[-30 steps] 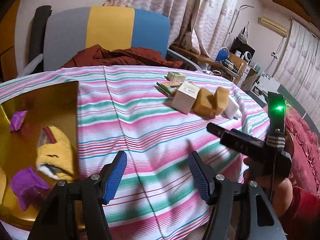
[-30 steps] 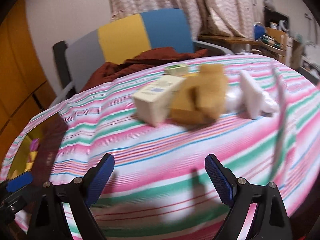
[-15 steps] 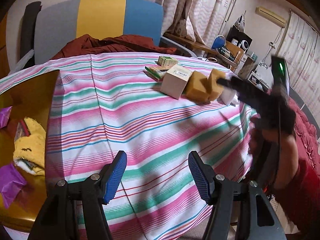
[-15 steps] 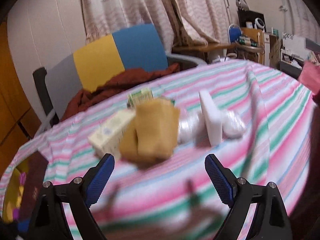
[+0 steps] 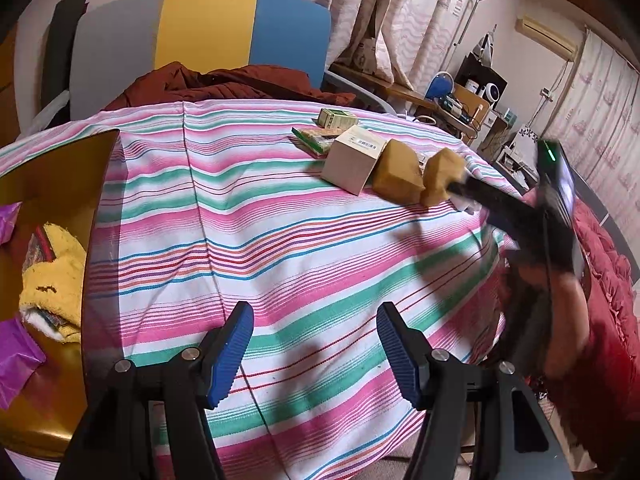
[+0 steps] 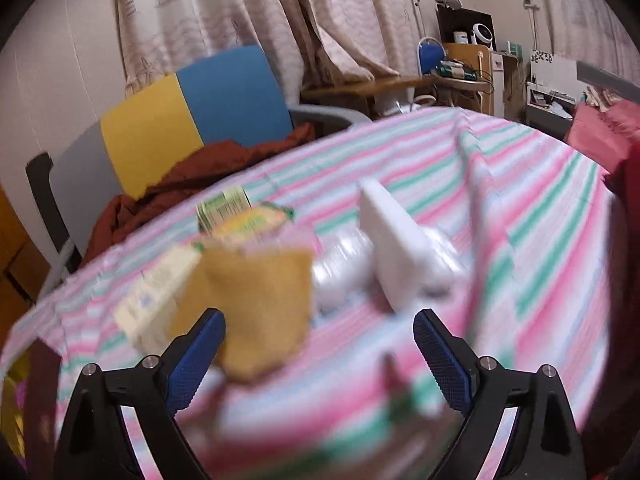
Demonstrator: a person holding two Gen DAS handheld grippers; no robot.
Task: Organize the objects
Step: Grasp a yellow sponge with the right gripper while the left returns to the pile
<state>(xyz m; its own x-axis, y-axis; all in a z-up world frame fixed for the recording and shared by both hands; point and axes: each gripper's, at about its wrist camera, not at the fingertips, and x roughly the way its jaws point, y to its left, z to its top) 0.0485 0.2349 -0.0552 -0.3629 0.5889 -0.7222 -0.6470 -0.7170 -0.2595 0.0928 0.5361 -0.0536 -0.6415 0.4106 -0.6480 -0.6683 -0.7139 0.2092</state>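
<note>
Little looks done yet: the things to sort lie in a cluster on the striped tablecloth (image 5: pixel 248 216), namely 2 tan sponges (image 5: pixel 398 176), a cream carton (image 5: pixel 354 164), a small green box (image 5: pixel 337 118) and a white block (image 6: pixel 390 240). The right gripper (image 6: pixel 318 354), jaws apart and empty, is close to the nearest sponge. The left gripper (image 5: pixel 314 356), likewise apart and empty, hangs over bare cloth, well apart from them.

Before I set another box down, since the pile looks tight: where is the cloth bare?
Bare: the striped cloth between the golden tray and the cream box. Crowded: the far right, where boxes, brown sponges and white block cluster.
</note>
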